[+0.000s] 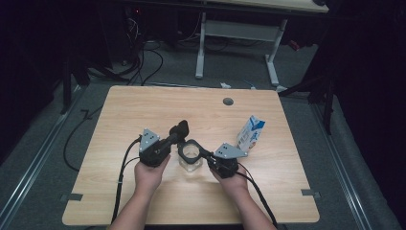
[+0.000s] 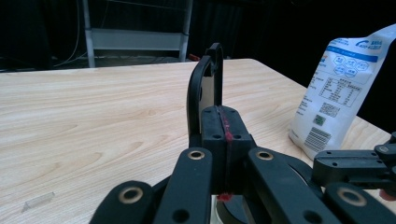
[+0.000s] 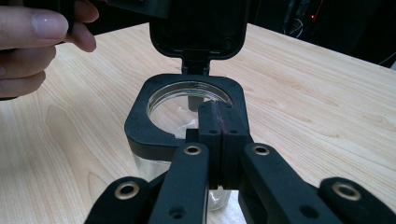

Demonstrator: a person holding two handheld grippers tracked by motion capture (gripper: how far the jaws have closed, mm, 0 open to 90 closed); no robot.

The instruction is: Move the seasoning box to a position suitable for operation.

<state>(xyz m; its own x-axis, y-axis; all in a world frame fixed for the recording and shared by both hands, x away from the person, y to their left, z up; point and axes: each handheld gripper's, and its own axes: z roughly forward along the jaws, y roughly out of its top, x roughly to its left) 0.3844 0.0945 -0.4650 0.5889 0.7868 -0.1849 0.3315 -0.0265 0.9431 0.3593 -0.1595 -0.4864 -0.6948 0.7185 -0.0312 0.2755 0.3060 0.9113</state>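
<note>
Now we hold the clear jar (image 1: 190,159) open at mid-counter (image 1: 143,110).
Left gripper (image 1: 180,130) jaws pinch its raised lid (image 3: 198,25), right gripper (image 1: 207,155) jaws clamp its black rim (image 3: 144,122); next, we reckon, the carton (image 1: 251,133).

Showing pale wood grain with a smooth, slightly satin finish: the desk (image 3: 322,88). Sitting under the right gripper's (image 3: 218,140) jaws, a clear glossy jar (image 3: 187,109) with a matt black plastic collar and hinged lid (image 3: 198,25). Looking like matt black plastic with brass-coloured rivets: both grippers. Standing right of the left gripper's (image 2: 222,135) jaws, a glossy printed carton (image 2: 338,93).
</note>
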